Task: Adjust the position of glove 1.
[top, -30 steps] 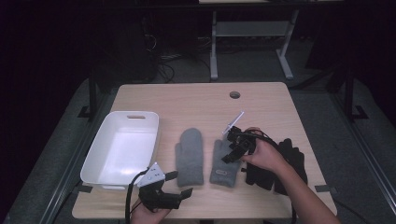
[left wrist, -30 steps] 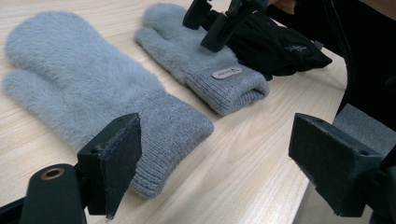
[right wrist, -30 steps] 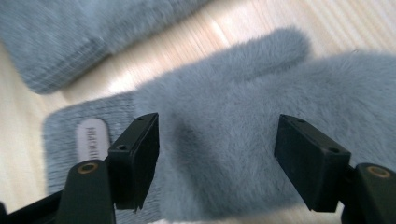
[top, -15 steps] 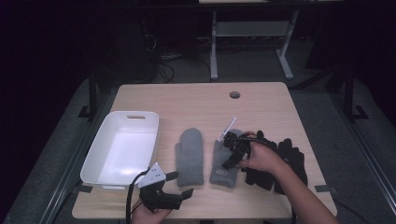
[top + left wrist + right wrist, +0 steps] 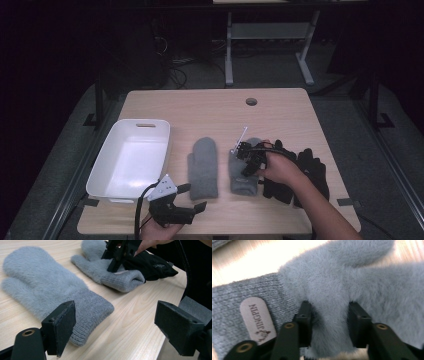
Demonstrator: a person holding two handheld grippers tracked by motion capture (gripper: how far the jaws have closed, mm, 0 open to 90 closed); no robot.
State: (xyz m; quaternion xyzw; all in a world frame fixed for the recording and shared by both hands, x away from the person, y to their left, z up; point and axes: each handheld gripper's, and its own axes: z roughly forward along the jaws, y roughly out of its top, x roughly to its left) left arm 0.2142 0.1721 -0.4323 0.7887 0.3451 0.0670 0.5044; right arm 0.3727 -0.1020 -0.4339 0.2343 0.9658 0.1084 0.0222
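Observation:
Two grey fuzzy mittens lie side by side on the wooden table, cuffs toward me: the left mitten [image 5: 203, 167] [image 5: 45, 287] and the right mitten [image 5: 241, 176] [image 5: 110, 273] [image 5: 374, 277]. My right gripper [image 5: 248, 169] [image 5: 113, 267] [image 5: 330, 322] presses down on the right mitten near its cuff, jaws shut on a ridge of its fur beside a pale "JINGPIN" tag [image 5: 258, 317]. My left gripper [image 5: 192, 196] [image 5: 115, 325] hovers open at the table's front edge, just in front of the left mitten's cuff, holding nothing.
A pair of black gloves [image 5: 310, 170] [image 5: 150, 265] lies right of the right mitten, under the person's right hand. A white plastic tub [image 5: 145, 122] sits at the table's left. A cable hole [image 5: 251, 101] is near the far edge.
The right gripper has moved toward me and down from the mitten's fingertip end to its cuff end and closed on the fur. The left gripper has stayed put.

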